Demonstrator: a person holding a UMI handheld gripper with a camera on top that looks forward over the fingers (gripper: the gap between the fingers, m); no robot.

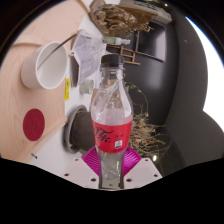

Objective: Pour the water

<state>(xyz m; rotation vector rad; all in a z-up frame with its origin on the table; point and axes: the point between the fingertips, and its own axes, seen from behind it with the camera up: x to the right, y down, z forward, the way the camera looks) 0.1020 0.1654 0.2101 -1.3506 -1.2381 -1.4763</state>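
A clear plastic bottle [110, 115] with a red label stands upright between my fingers. My gripper [111, 165] is shut on the bottle's lower body, and the pink pads [92, 160] press on it from both sides. Its neck reaches up in front of a plant. A white cup [50, 65] sits beyond the fingers to the left, on a pale beige tabletop [35, 40], open side up. I cannot make out whether the bottle has a cap.
A red round disc [35, 121] lies on the beige top nearer than the cup. A pot of dry twigs [125, 20] stands straight ahead behind the bottle. A dark rounded surface [185, 90] with scattered twigs fills the right side.
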